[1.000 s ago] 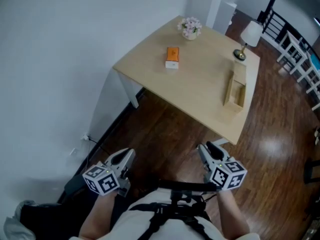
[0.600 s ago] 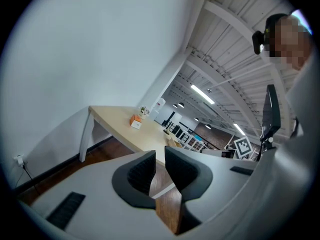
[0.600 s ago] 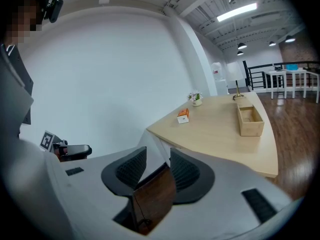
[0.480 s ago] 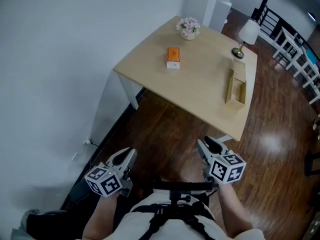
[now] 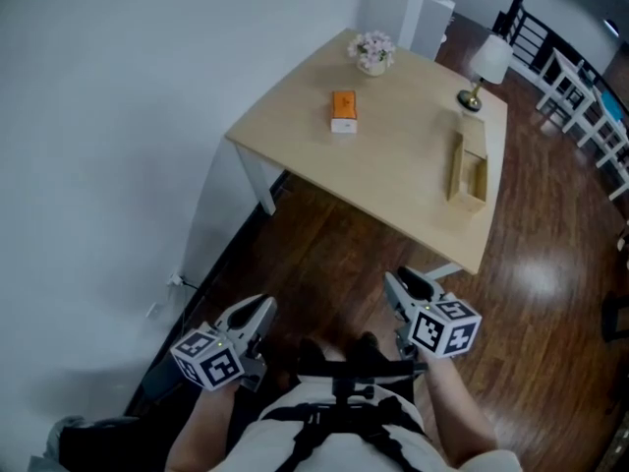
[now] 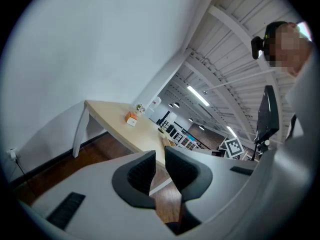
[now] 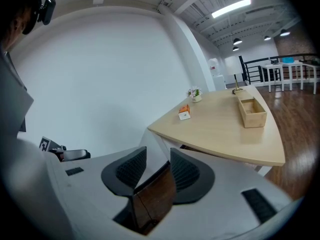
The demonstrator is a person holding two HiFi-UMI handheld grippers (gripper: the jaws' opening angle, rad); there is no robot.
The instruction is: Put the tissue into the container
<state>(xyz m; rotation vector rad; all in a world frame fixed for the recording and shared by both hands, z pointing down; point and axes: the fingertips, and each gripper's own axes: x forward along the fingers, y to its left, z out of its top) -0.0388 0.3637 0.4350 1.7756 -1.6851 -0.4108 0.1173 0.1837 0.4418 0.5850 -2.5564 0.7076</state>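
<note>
Approach stage: tissue not yet taken up.
Orange-and-white tissue pack (image 5: 343, 111) lies on the table (image 5: 403, 180), well apart from the wooden container (image 5: 469, 173); left gripper (image 5: 257, 315) and right gripper (image 5: 403, 287) hang short of the table, jaws slightly parted, empty; pack judged light, crushable; grip its narrow sides gently.

Tan table (image 5: 393, 180), tissue box (image 5: 343, 111), wooden container (image 5: 468, 171)
</note>
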